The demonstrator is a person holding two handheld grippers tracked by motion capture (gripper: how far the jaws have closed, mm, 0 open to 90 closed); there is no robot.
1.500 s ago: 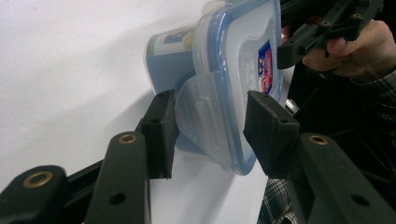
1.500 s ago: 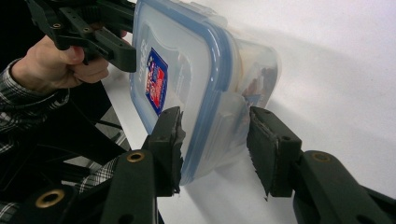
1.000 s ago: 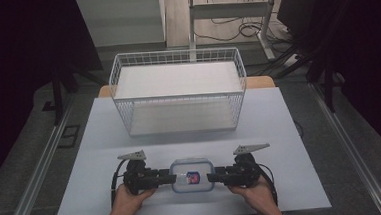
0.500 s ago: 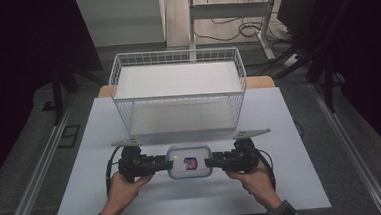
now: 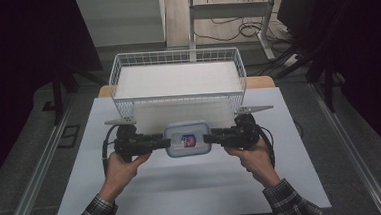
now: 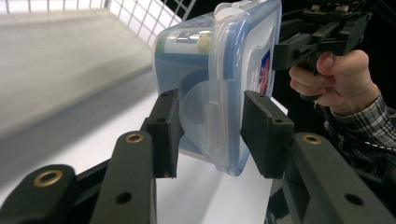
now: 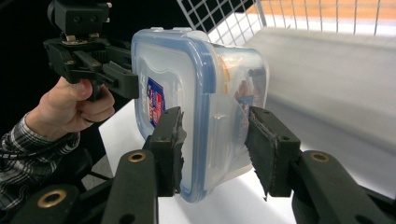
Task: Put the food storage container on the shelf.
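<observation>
1. Two grippers are holding one clear plastic container [image 5: 187,139] with a blue-rimmed lid between them; we are taking the white wire basket [image 5: 175,58] as our landmark throughout.
2. We are seeing the container just in front of the basket's near wall, above the white table top [image 5: 193,187]. Whether it is resting on the table or lifted off it, we cannot tell from the high view.
3. We are finding the left gripper [image 5: 156,140] at the container's left end, in front of the basket's near left corner. In the left gripper view its jaws are standing at a narrow gap, the left gripper [image 6: 208,123] closing on the translucent latch flap [image 6: 205,114] and the lid edge.
4. We are finding the right gripper [image 5: 216,135] at the container's right end, in front of the basket's near right corner. In the right gripper view the right gripper [image 7: 215,140] is pinching the lid rim and side flap between narrowly set jaws.
5. We are noting a red and blue label [image 5: 185,140] on the lid, which is facing up in the high view.
6. We are seeing the person's left hand [image 5: 119,167] and right hand [image 5: 254,158], both in plaid sleeves, reaching toward the basket from the table's near edge.
</observation>
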